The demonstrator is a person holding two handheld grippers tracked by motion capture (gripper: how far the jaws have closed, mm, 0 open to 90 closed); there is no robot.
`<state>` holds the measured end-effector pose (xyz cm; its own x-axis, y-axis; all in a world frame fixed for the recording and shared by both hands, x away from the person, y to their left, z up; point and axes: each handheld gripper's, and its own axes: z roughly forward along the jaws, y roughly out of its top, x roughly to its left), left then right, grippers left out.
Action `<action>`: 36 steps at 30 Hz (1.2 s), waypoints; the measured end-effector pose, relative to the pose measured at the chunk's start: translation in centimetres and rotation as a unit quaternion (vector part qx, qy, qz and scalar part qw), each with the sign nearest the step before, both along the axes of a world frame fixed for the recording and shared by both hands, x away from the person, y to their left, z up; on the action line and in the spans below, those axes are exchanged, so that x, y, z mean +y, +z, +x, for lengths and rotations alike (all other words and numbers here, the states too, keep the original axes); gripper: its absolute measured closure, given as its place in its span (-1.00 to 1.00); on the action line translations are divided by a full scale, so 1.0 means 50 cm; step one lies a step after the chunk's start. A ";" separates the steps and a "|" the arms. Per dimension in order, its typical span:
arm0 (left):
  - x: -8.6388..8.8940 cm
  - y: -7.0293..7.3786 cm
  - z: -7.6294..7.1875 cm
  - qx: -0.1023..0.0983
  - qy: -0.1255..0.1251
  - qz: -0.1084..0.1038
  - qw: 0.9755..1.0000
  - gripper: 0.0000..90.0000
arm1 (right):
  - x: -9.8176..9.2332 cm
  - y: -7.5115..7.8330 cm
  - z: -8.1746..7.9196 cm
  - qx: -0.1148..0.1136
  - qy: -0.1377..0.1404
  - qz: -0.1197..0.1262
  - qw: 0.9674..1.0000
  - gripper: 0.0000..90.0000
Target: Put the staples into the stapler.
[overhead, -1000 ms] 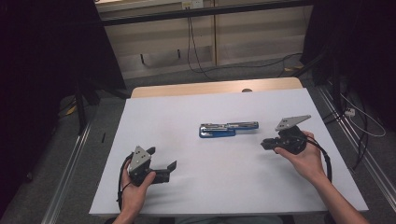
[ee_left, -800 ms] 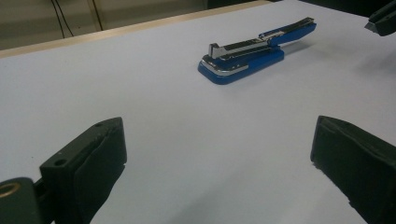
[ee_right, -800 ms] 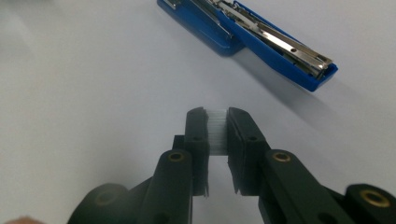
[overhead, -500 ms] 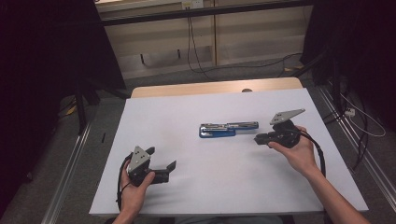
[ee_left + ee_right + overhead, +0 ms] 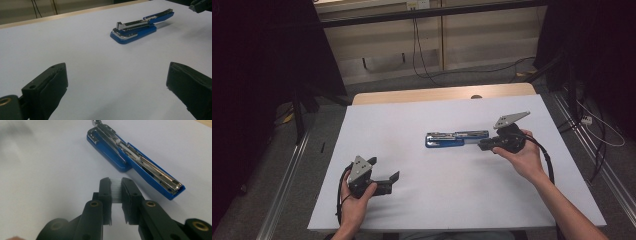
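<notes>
Over on the left, the left gripper (image 5: 393, 178), black with a grey three-cornered plate on top, sits low over the near part of the white table top (image 5: 412, 210), held in the person's left hand (image 5: 354, 205). Its jaws stand wide apart, nothing between them, pointing across the table. Mid-table lies the blue stapler with its silver metal magazine (image 5: 455, 139) swung open, its two halves stretched out in a long line on the white surface. In the left gripper view the stapler (image 5: 140, 26) lies well ahead of the spread jaws. On the right, the right gripper (image 5: 482, 146) hovers just beside the stapler's right end. Its jaws are pinched on a small pale strip of staples (image 5: 115, 190), beside the stapler's open arm (image 5: 140, 160).
</notes>
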<state>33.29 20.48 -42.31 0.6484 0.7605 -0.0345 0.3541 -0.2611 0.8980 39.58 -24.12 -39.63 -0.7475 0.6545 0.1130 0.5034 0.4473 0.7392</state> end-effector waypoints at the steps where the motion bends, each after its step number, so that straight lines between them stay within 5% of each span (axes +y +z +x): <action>1: 0.000 0.000 0.000 0.000 0.000 0.000 1.000 -0.92 | 0.002 0.001 0.003 -0.001 0.001 0.000 1.000 0.76; 36: 0.002 0.001 -0.002 -0.001 -0.001 -0.001 1.000 -0.92 | 0.093 0.014 0.092 -0.008 0.034 0.016 0.999 0.76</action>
